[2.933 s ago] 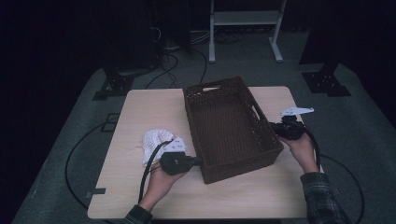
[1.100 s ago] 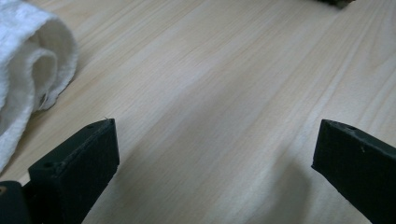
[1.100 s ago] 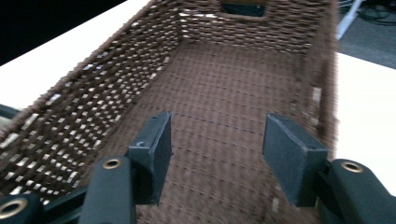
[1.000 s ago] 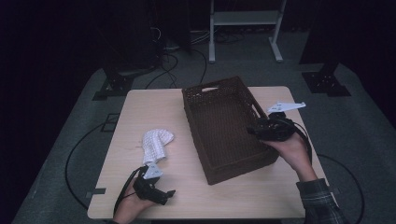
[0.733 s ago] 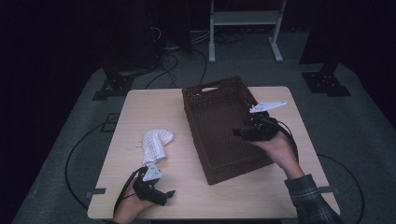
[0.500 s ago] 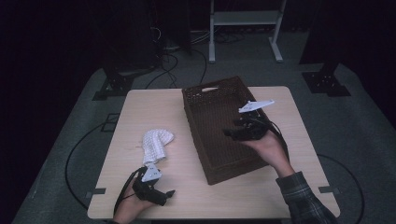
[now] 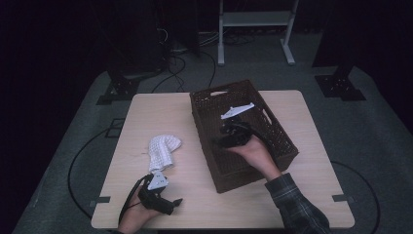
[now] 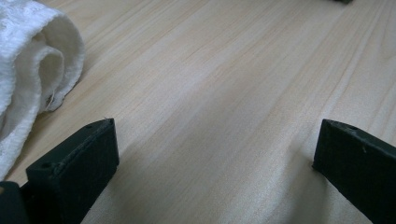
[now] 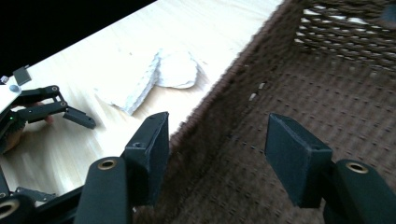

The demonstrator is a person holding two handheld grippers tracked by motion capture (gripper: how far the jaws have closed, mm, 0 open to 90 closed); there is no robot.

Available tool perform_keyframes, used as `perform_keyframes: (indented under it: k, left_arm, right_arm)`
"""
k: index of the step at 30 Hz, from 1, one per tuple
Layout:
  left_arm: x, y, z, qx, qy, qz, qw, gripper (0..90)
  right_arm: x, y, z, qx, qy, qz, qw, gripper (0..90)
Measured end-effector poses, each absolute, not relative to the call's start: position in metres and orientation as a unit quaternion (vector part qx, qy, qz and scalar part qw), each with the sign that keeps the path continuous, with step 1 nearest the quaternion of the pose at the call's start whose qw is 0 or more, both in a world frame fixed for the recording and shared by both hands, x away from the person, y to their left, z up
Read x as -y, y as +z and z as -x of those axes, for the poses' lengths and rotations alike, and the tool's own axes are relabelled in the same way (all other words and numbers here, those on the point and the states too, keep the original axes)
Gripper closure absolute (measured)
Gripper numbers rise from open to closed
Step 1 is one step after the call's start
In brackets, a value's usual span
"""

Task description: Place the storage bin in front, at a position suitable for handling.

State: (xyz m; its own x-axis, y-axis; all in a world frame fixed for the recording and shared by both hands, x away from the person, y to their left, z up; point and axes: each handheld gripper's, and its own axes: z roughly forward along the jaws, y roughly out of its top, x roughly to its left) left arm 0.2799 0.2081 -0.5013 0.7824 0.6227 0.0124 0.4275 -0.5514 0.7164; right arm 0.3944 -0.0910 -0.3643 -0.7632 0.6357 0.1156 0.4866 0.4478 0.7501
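Rectangular woven brown basket [image 7: 277, 131], knitted white cloth [image 7: 162, 148]

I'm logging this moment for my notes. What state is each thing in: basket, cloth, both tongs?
Basket: upright on the table, nothing seen inside but the right tongs.
White cloth: crumpled on the table, left of the basket, untouched.
Left tongs: open, holding nothing, low at the table's near edge.
Right tongs: open, holding nothing, over the basket's inside.

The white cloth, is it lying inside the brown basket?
No, the white cloth lies on the table, left of the basket.
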Motion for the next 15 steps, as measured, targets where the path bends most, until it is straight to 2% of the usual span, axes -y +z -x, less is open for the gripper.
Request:
perform_keyframes:
  k: [15]
  left_arm:
    - [-0.208,-0.501,-0.280,-0.301,0.133,-0.871,0.364,0.0]
  right_arm:
    - [0.057,-0.378,-0.406,-0.863,0.377,-0.327,0.078,44.6]
